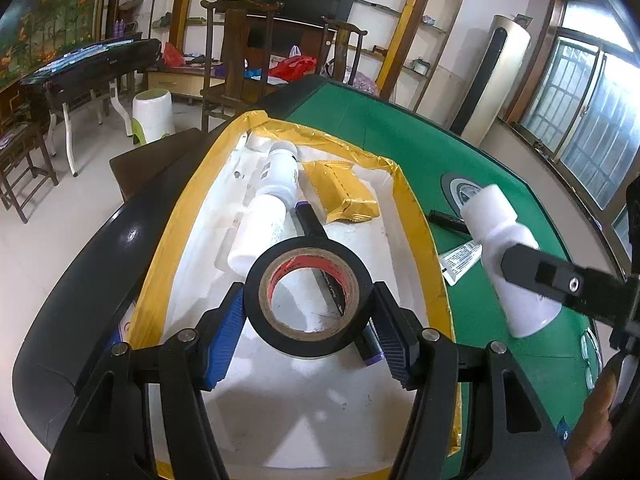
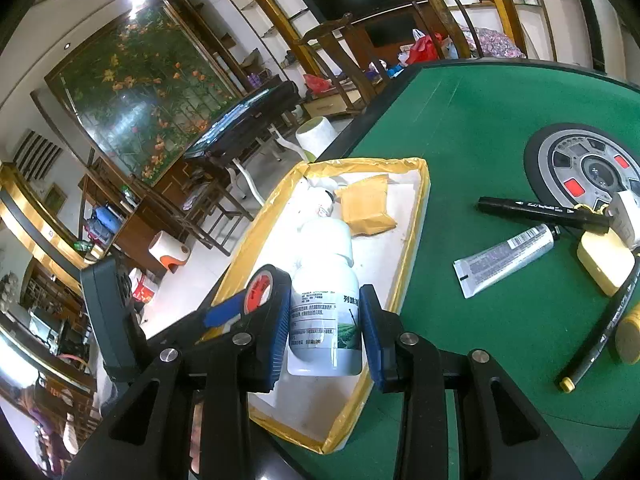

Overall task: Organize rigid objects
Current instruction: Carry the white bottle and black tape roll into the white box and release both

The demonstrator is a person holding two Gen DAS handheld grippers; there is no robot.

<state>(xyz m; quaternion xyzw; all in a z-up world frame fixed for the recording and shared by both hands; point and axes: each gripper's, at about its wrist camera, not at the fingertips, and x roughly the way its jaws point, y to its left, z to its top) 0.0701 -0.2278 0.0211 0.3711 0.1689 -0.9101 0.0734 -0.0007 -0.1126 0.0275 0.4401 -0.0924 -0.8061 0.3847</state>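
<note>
A yellow-rimmed white tray (image 1: 416, 216) (image 2: 412, 240) sits on the green table. Just above its near half hangs a black tape roll (image 1: 308, 296) (image 2: 260, 288), and my left gripper (image 1: 308, 320) is shut on it, blue pads against its sides. My right gripper (image 2: 326, 320) is shut on a white labelled bottle (image 2: 326, 304) (image 1: 508, 264), held above the tray's right rim. Lying inside the tray are two white bottles (image 1: 280, 176) (image 1: 260, 232), a gold packet (image 1: 344, 192) (image 2: 368, 204) and a black marker (image 1: 310, 220) partly hidden under the tape roll.
On the green felt (image 2: 460, 128) right of the tray lie a black marker (image 2: 536, 210), a silver tube (image 2: 504, 258), a yellow block (image 2: 604, 260) and a long black pen (image 2: 600, 332). A round dial (image 2: 580, 168) sits in the table's middle. Wooden chairs (image 1: 236, 52) stand beyond.
</note>
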